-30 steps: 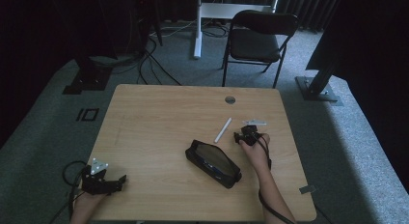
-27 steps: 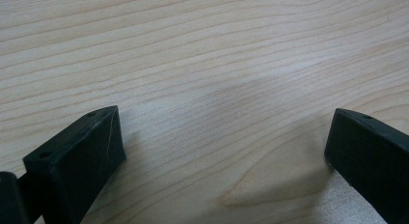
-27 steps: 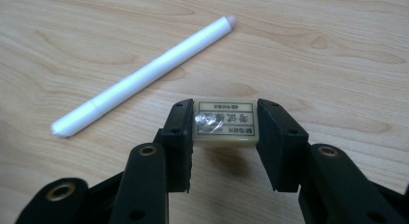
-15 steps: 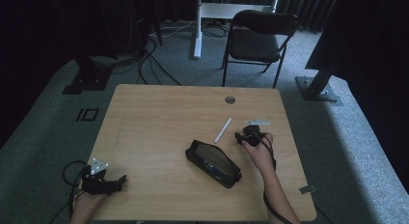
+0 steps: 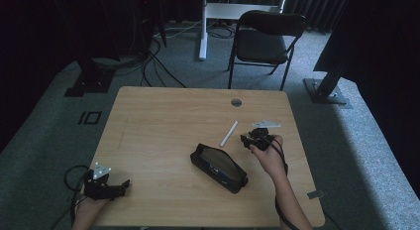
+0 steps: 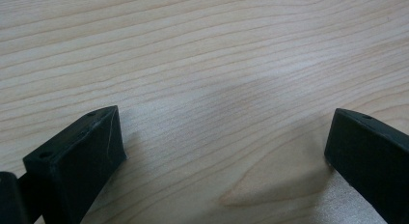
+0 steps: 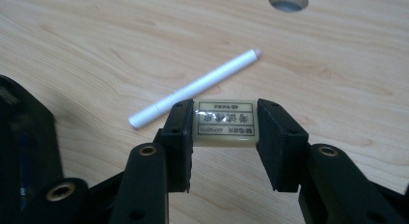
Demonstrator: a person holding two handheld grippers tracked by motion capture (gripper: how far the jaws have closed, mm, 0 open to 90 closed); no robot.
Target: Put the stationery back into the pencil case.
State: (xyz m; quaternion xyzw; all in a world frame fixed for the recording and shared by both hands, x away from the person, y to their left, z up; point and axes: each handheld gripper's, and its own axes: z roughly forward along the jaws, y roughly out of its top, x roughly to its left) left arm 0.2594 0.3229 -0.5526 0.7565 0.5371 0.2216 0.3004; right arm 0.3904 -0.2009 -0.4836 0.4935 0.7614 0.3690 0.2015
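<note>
Right gripper (image 7: 224, 125), black two-jaw tool in the person's right hand (image 5: 267, 158), is clamped on a small pale rectangular eraser in a clear printed wrapper (image 7: 224, 123); both jaw pads press flat against the eraser's short ends, and its printed label faces the camera in the right gripper view. The eraser is held above the light wood-grain table top (image 5: 163, 121), not touching it. In the high view the right gripper (image 5: 255, 139) sits over the right-hand part of the table, near the right edge, jaws pointing toward the table's middle. Just past the held eraser lies a slim white cylindrical pen with a pinkish tip (image 7: 193, 89), flat on the wood and slanted; in the high view the pen (image 5: 229, 133) is near the right gripper, apart from it. A flat black zippered pencil case (image 5: 219, 167) lies diagonally on the table close to the right hand, toward the near edge; whether its zip is open I cannot tell. A round cable hole (image 5: 236, 102) is in the table beyond the pen. Left gripper (image 5: 111, 188) rests at the near left corner of the table in the left hand (image 5: 89, 210); in the left gripper view its jaws stand wide apart over bare wood, gripping nothing.
</note>
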